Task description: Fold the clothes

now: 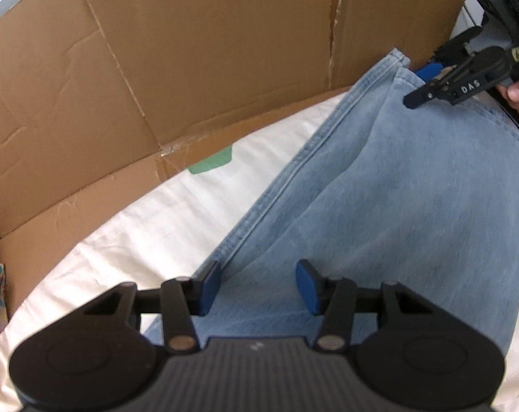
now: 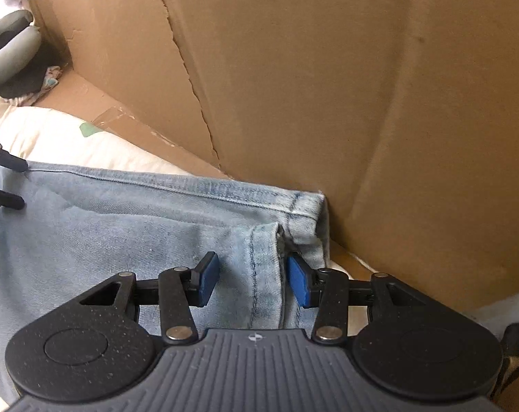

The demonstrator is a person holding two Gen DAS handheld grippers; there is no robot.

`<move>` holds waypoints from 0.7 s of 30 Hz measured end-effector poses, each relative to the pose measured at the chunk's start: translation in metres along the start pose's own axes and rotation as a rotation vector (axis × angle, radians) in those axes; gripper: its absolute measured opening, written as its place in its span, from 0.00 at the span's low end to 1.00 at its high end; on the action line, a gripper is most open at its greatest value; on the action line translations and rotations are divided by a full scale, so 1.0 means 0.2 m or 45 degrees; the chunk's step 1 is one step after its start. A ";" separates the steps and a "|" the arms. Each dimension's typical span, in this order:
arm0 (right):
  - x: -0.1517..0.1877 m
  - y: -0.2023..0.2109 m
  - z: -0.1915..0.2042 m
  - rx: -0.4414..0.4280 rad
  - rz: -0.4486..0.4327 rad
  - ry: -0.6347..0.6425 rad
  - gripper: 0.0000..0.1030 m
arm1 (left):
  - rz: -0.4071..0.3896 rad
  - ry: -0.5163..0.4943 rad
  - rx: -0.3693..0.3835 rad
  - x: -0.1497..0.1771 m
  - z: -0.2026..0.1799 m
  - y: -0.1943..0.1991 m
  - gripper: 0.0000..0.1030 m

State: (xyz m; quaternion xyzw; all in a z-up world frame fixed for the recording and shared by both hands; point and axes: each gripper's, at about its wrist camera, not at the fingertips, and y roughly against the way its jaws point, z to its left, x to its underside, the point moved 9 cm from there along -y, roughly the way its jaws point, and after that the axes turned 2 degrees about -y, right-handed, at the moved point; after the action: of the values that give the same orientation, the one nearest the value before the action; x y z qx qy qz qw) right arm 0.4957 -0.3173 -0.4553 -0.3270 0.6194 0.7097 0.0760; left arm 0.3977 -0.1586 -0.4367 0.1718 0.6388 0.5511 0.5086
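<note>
On the white sheet (image 1: pixel 129 226) | we hover both grippers, left (image 1: pixel 257 286) and right (image 2: pixel 252 279), over jeans (image 1: pixel 396 206) | jaws apart, clamping nothing

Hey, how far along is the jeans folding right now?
Done: the jeans lie flat on the cream sheet, apparently doubled leg on leg, hems stacked. In hand: nothing gripped; the left gripper is open over the denim, and the right gripper straddles the hem, open. Left: the crosswise folds.

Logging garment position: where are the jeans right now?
The jeans lie flat on the cream sheet, hem end against the cardboard wall, under both open tongs.
</note>
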 end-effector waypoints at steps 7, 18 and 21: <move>-0.02 0.09 0.02 0.003 -0.065 0.047 0.10 | 0.025 -0.089 -0.005 -0.01 -0.01 0.00 0.09; -0.12 0.24 0.03 0.125 -0.224 0.112 0.08 | -0.045 -0.067 -0.025 -0.05 0.03 0.04 0.00; -0.14 0.22 0.03 0.151 -0.229 0.129 0.08 | -0.074 -0.063 -0.050 -0.07 0.04 0.05 0.00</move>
State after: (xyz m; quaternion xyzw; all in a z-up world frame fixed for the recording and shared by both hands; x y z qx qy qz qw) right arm 0.4931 -0.3135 -0.4020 -0.4116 0.6316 0.6445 0.1272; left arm 0.4077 -0.1625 -0.4200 0.1568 0.6198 0.5441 0.5434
